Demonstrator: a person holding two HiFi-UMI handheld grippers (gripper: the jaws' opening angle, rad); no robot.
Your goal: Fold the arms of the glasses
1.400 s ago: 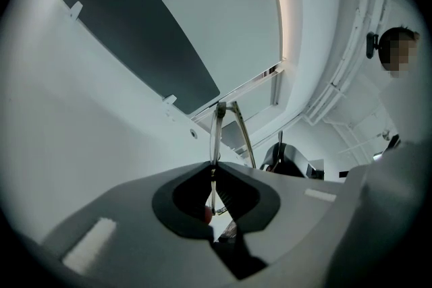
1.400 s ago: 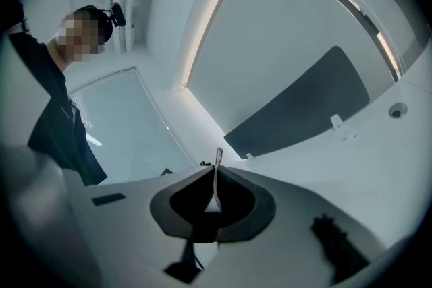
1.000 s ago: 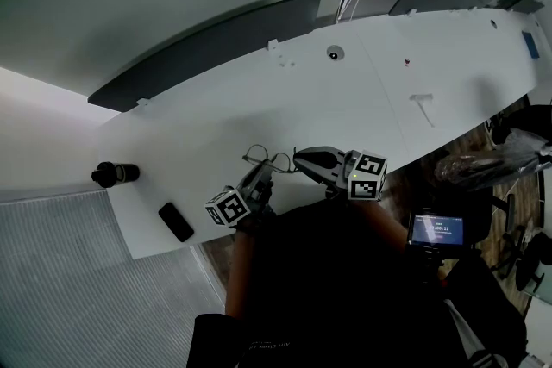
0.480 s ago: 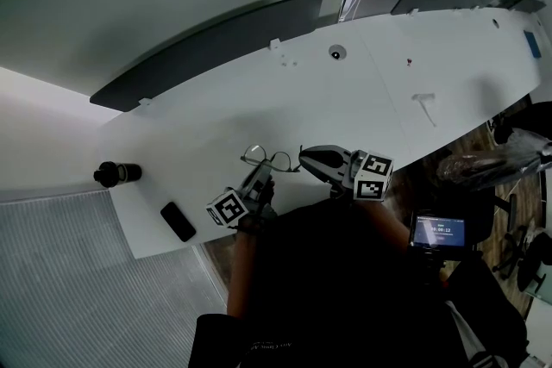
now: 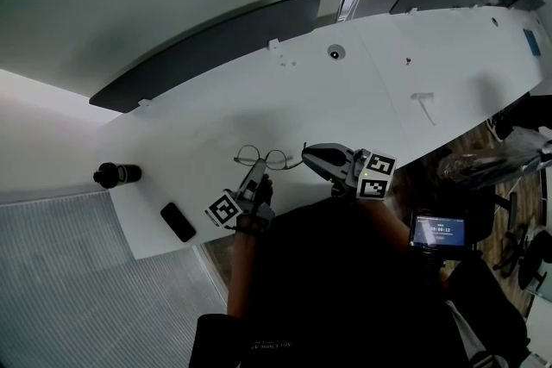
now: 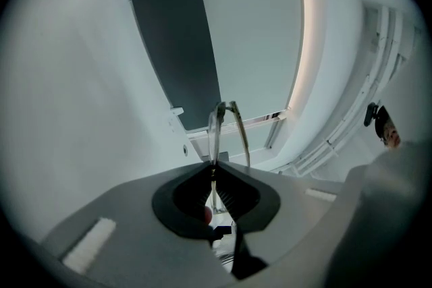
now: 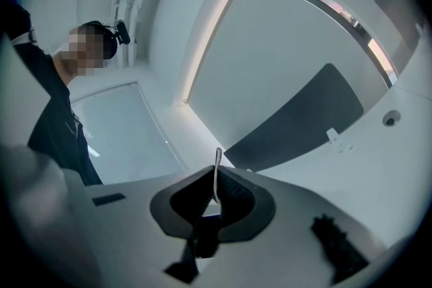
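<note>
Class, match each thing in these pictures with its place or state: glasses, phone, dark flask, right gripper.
Things:
1 glasses
2 phone
3 dark flask
4 right gripper

Places or states:
a at the left end of the table
b shut on one thin arm of the glasses
c lying flat by the table's front edge
d also held by the left gripper

Pairs: 1-d, 2-c, 3-a, 4-b

At the near edge of the long white table, thin wire-rimmed glasses sit between the left gripper, at their 6 o'clock, and the right gripper, at 3 o'clock. A black cylindrical bottle lies at 9 o'clock and a flat black phone at 8. A long dark panel runs behind the table.
</note>
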